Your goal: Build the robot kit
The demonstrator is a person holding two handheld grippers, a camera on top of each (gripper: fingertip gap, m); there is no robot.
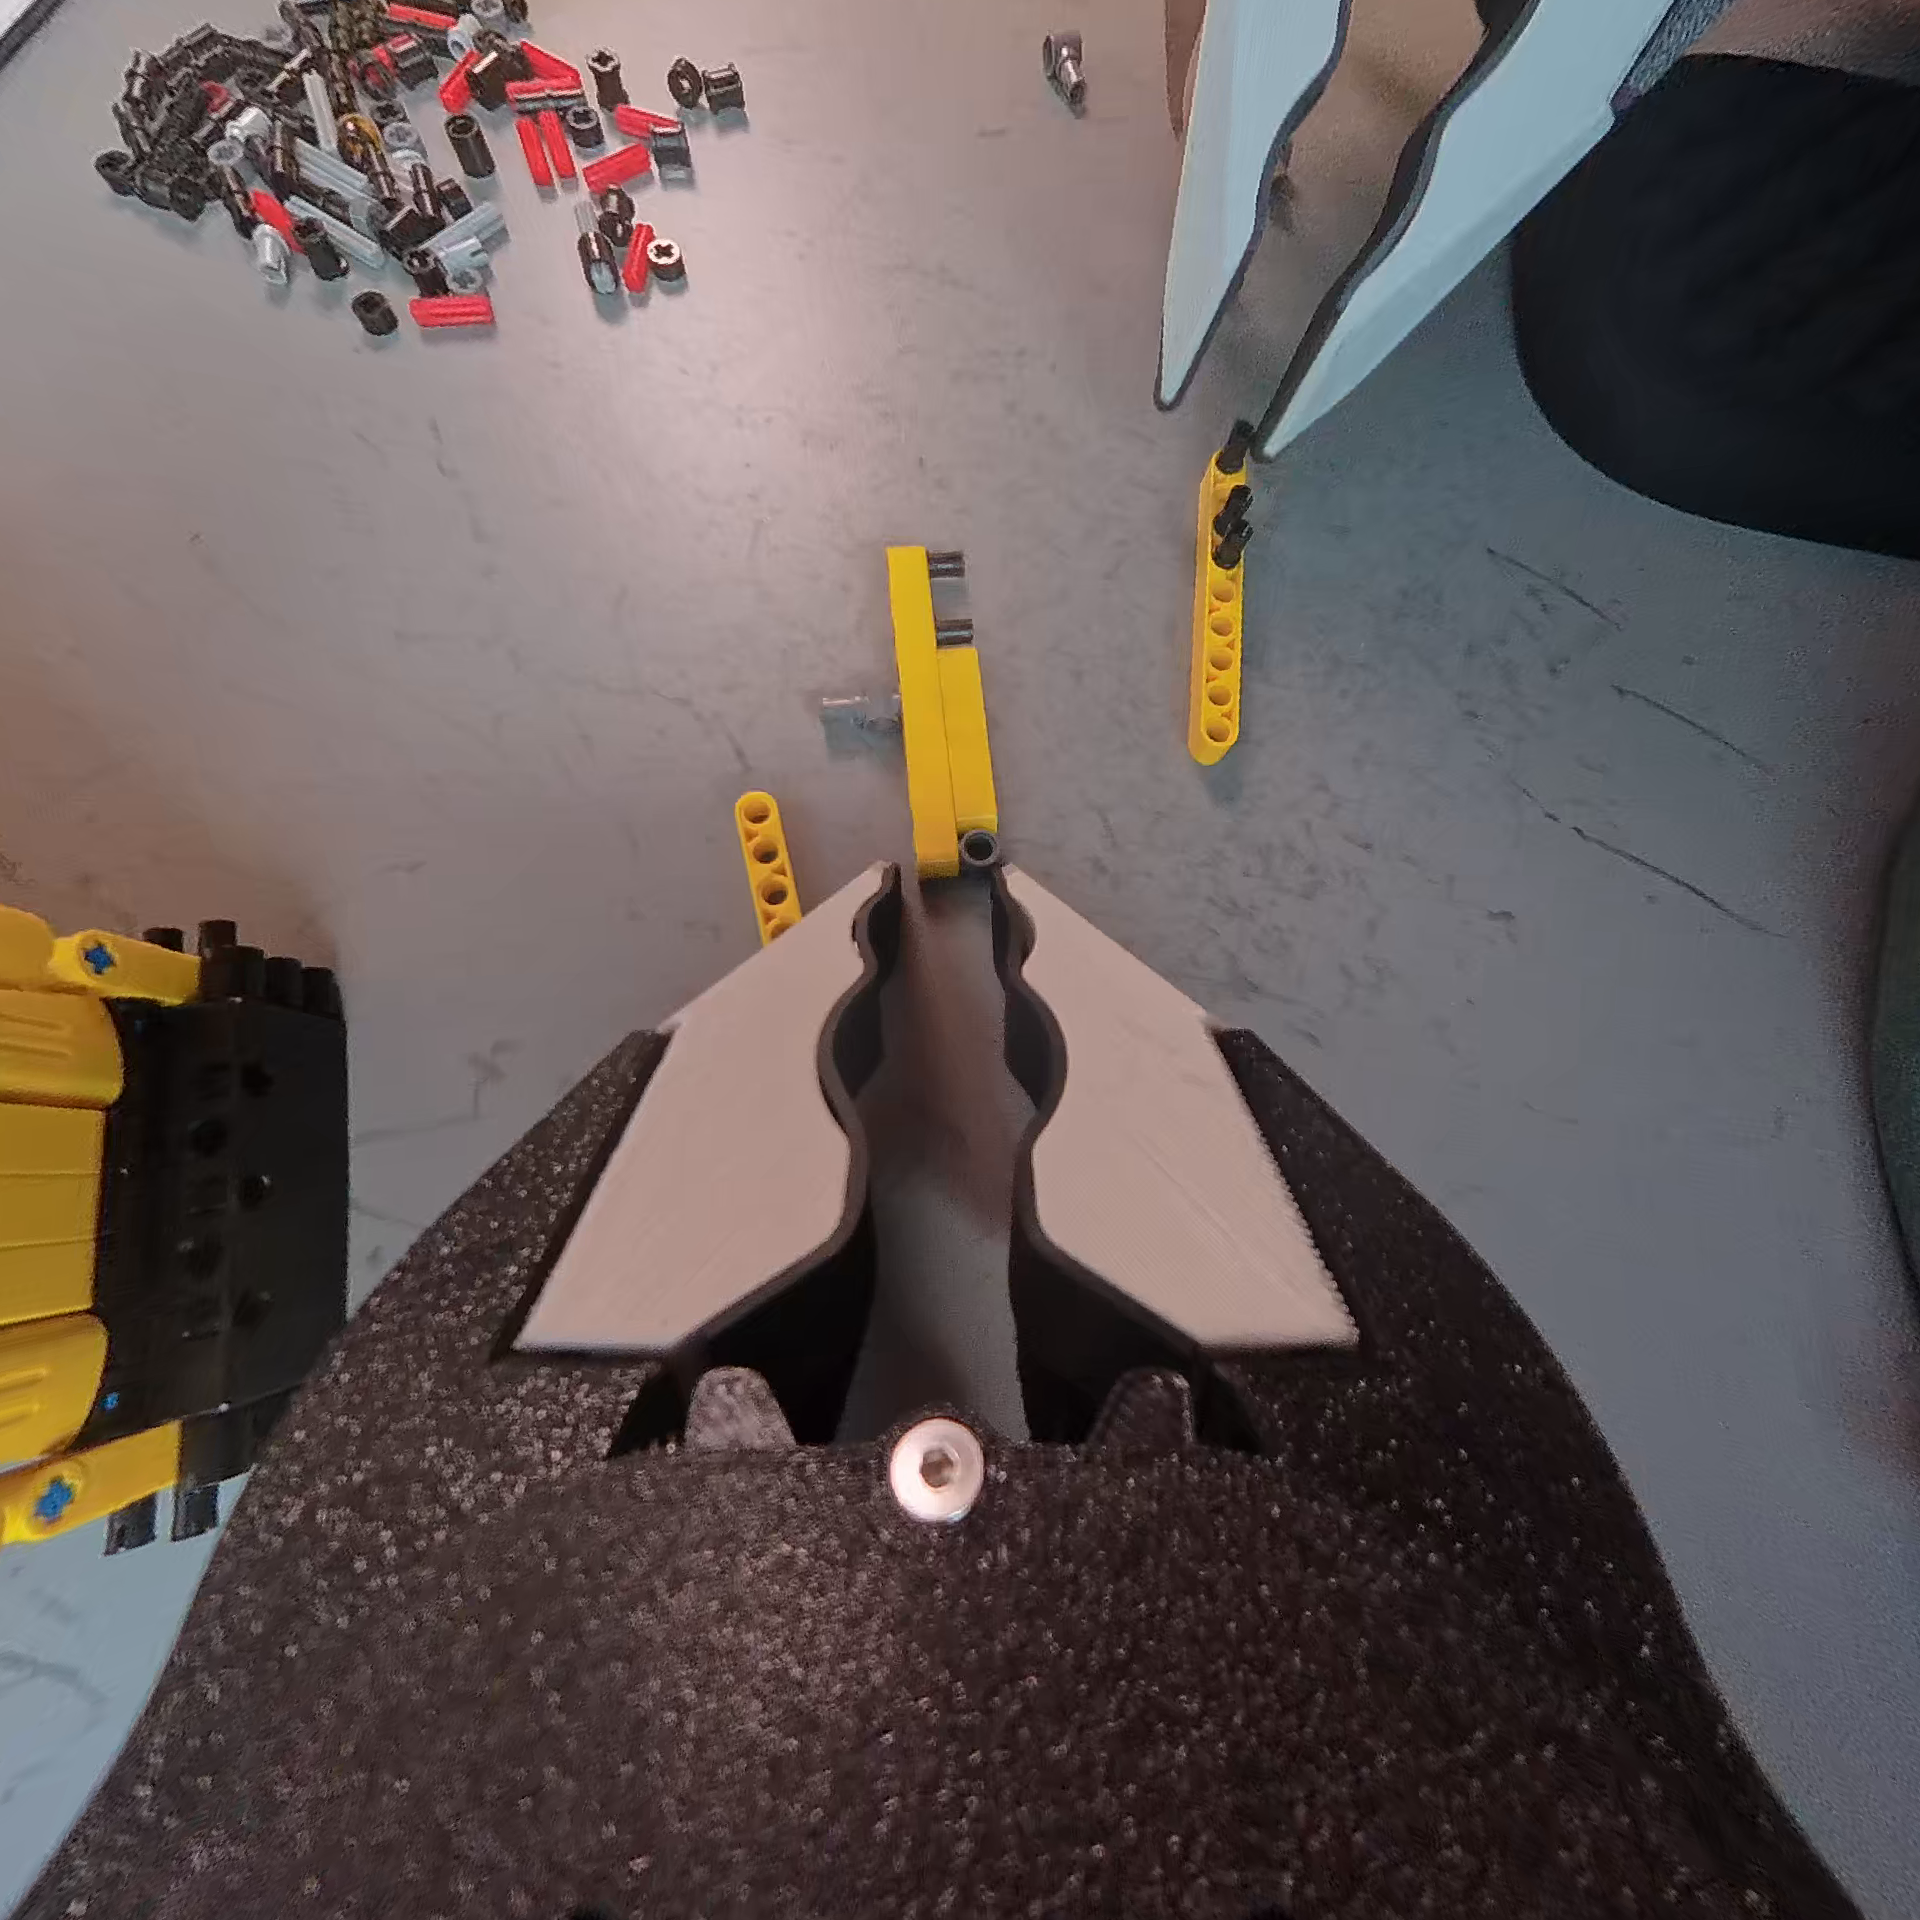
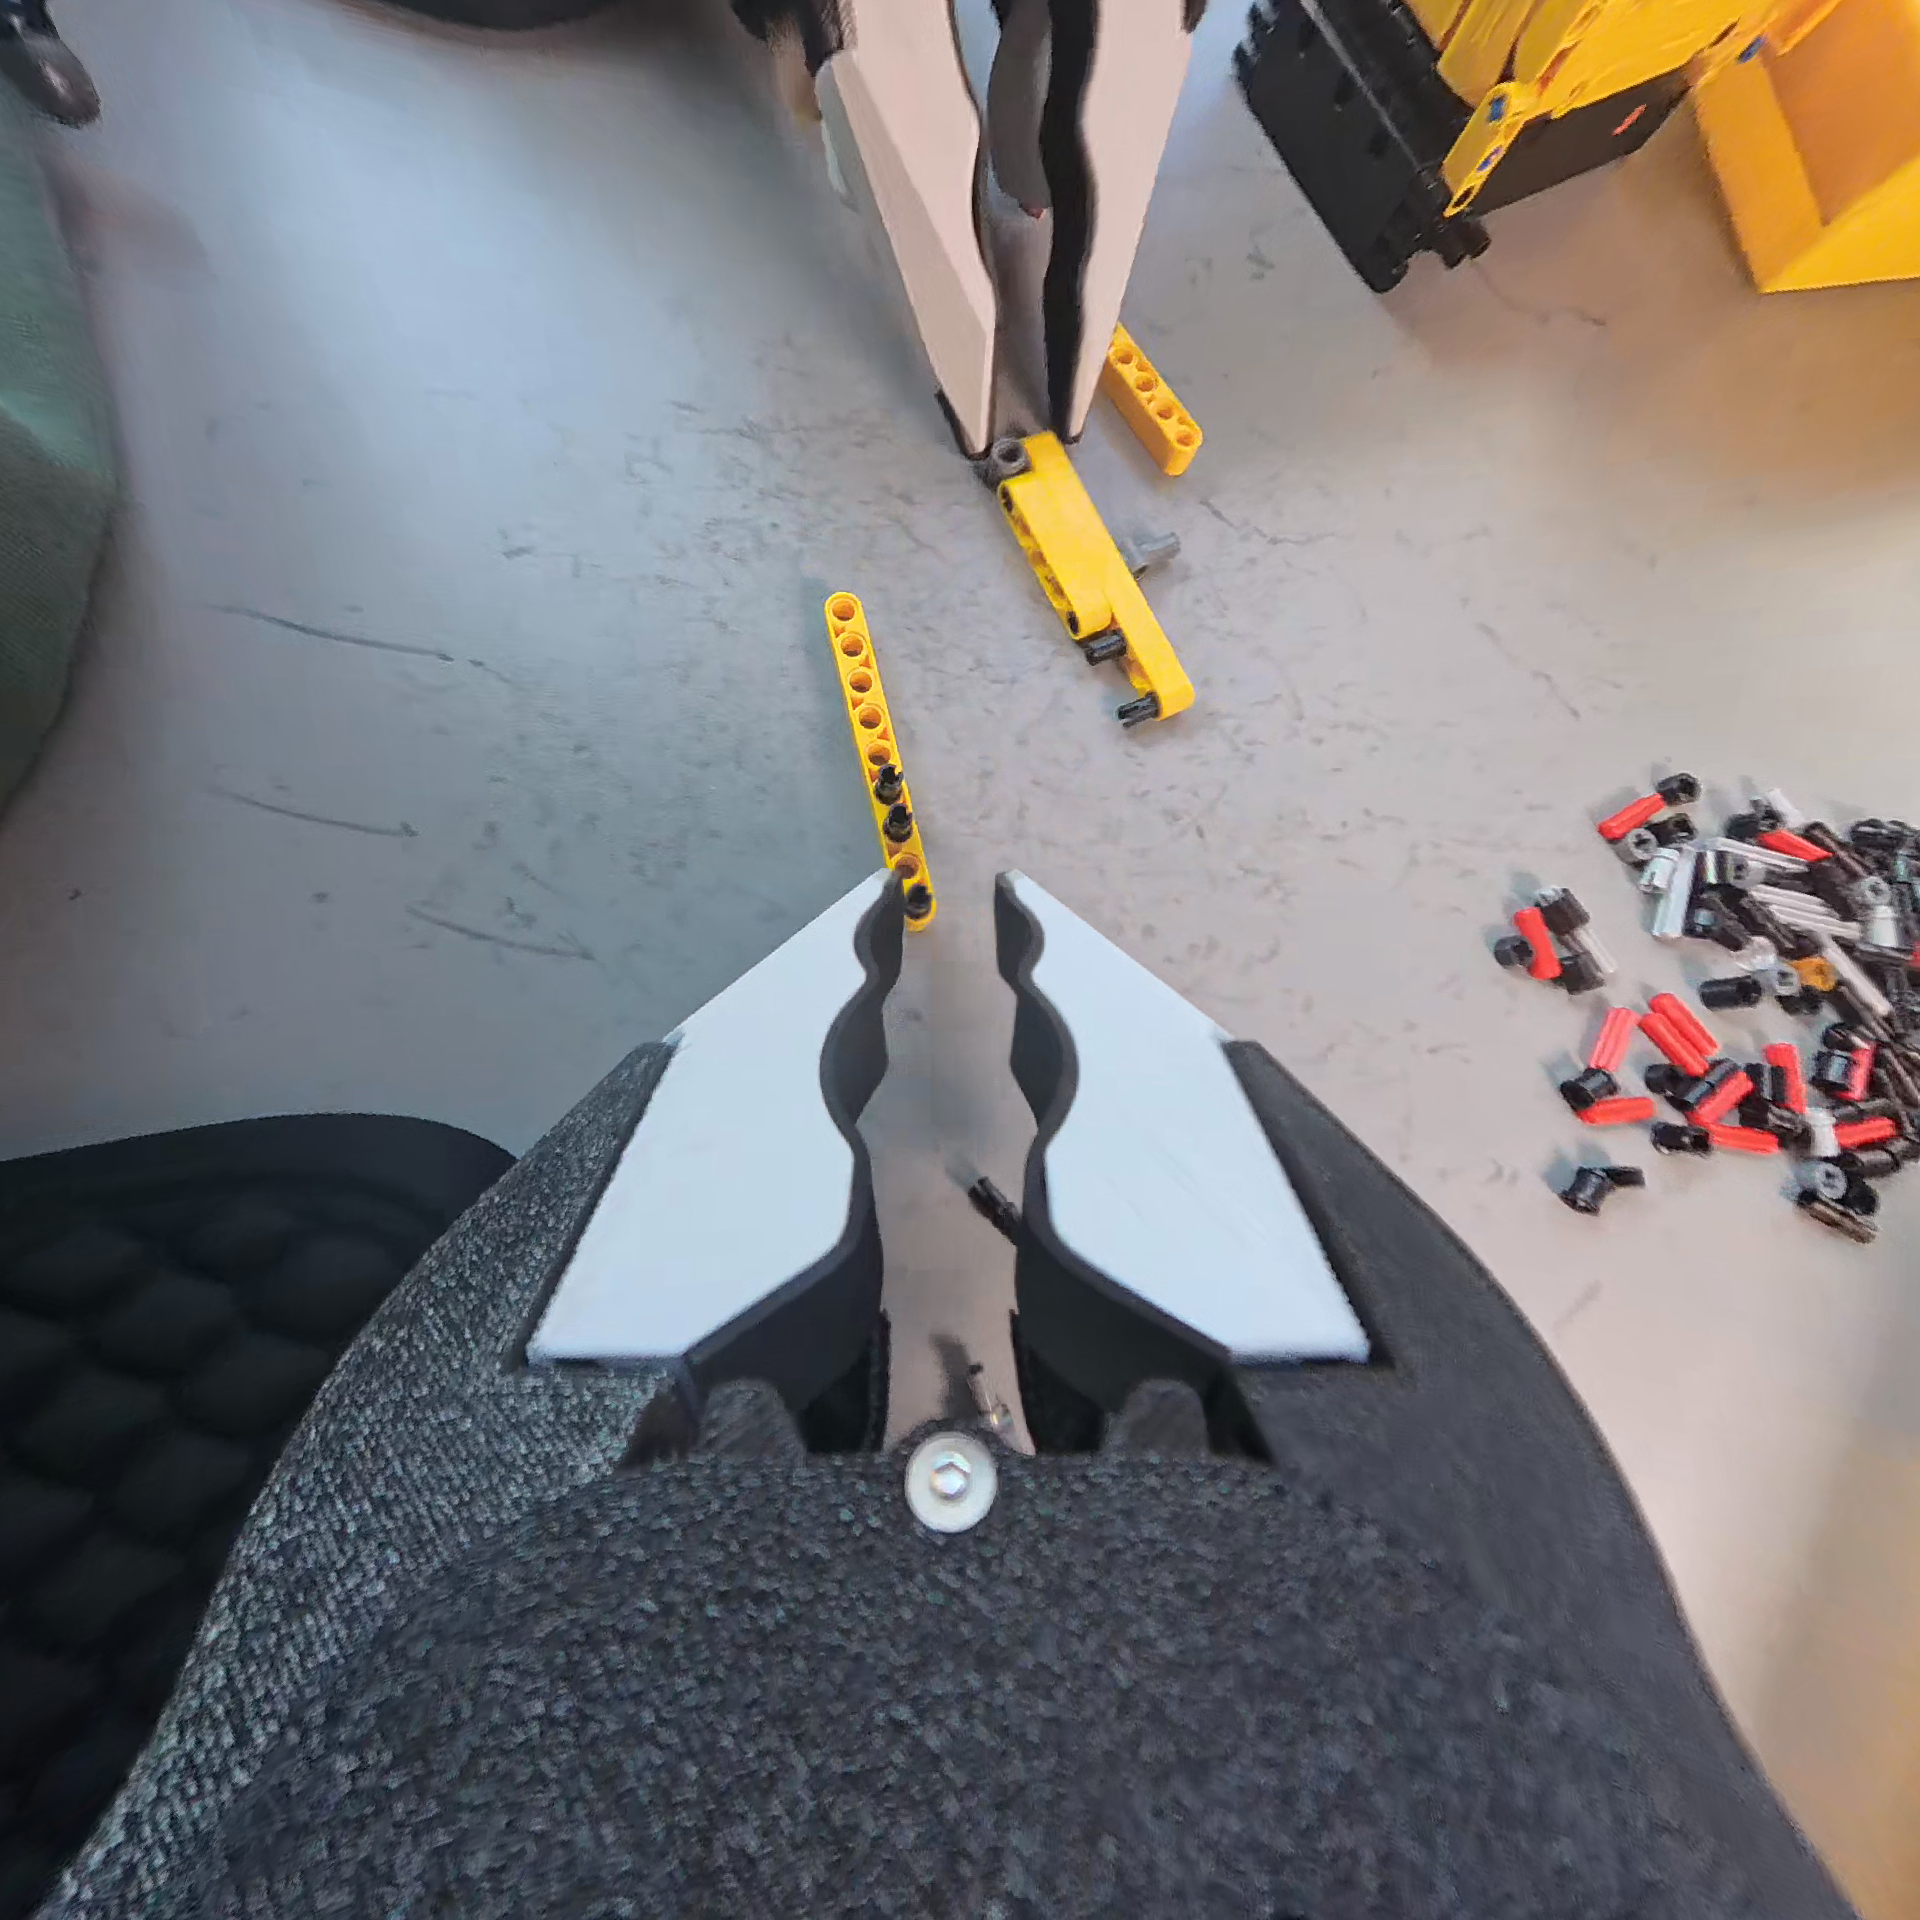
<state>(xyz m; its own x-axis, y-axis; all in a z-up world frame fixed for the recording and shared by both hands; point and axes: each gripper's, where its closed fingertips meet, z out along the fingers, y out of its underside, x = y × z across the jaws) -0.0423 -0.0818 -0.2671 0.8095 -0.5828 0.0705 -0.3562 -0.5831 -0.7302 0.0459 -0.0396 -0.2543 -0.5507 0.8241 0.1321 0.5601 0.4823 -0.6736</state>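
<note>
Yellow beam assembly (image 1: 943,717) at left gripper (image 1: 943,883) jaws' tips.

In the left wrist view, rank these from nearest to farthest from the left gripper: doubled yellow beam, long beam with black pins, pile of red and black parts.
1. Doubled yellow beam: straight ahead, its near end at the left gripper tips.
2. Long beam with black pins: ahead right, at the right gripper.
3. Pile of red and black parts: far upper left.
</note>
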